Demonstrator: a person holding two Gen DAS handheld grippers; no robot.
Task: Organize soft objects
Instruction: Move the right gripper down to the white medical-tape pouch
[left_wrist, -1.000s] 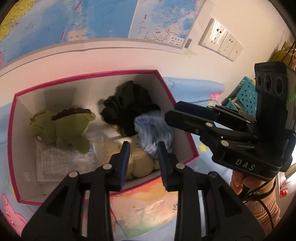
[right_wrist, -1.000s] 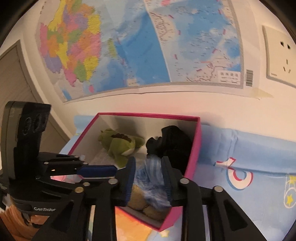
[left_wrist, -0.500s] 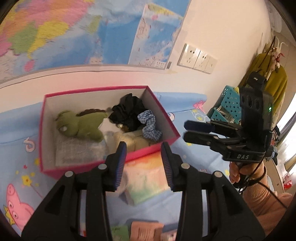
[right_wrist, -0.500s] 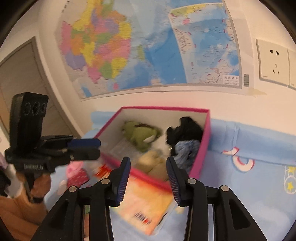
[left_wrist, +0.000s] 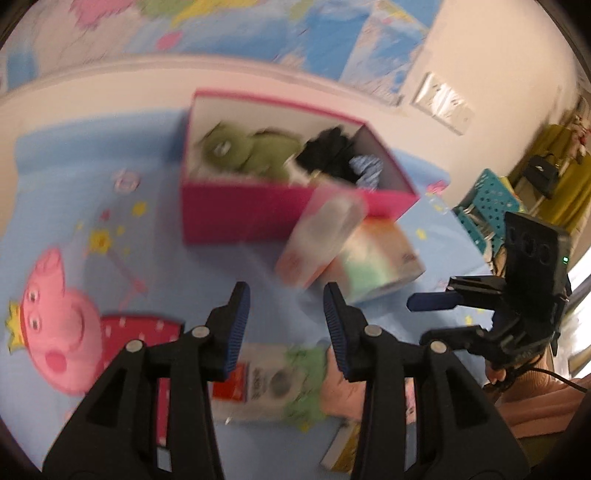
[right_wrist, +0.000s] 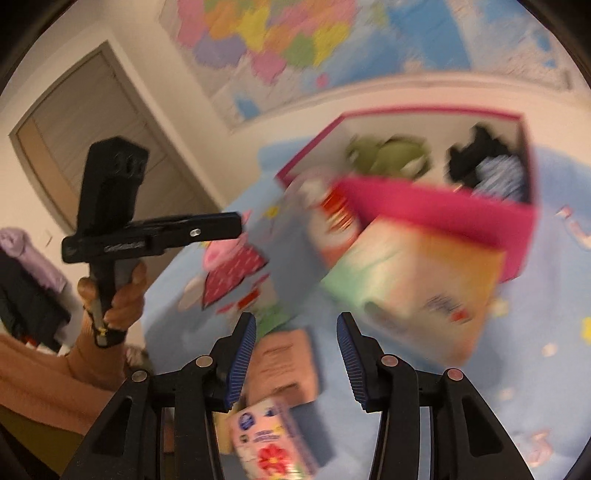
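Two hand-held grippers are hovering above a blue cartoon-print sheet (left_wrist: 66, 192) while a pink box (left_wrist: 258, 218) is sitting against the wall beneath a world map (right_wrist: 295, 40). The left gripper (left_wrist: 287, 325) is standing wide apart with nothing between its blue pads, and the right gripper (right_wrist: 295, 354) is likewise spread wide and holding nothing. Inside the box, a green plush toy (left_wrist: 243, 151) is lying toward the left end, with a black cloth (left_wrist: 328, 151) and a blue checked cloth (left_wrist: 365, 170) bunched at the right end. A pale plastic container (left_wrist: 317, 240) and a pastel carton (left_wrist: 380, 258) are leaning just beside the box's front wall. Nearer the cameras, a flat packet (left_wrist: 262, 384) and a pink booklet (right_wrist: 280, 365) are lying on the sheet below the fingers, with a flowered pack (right_wrist: 269, 443) beside them. Both views are blurred, so finer detail cannot be made out. A teal basket (left_wrist: 491, 195) is standing at the right edge.
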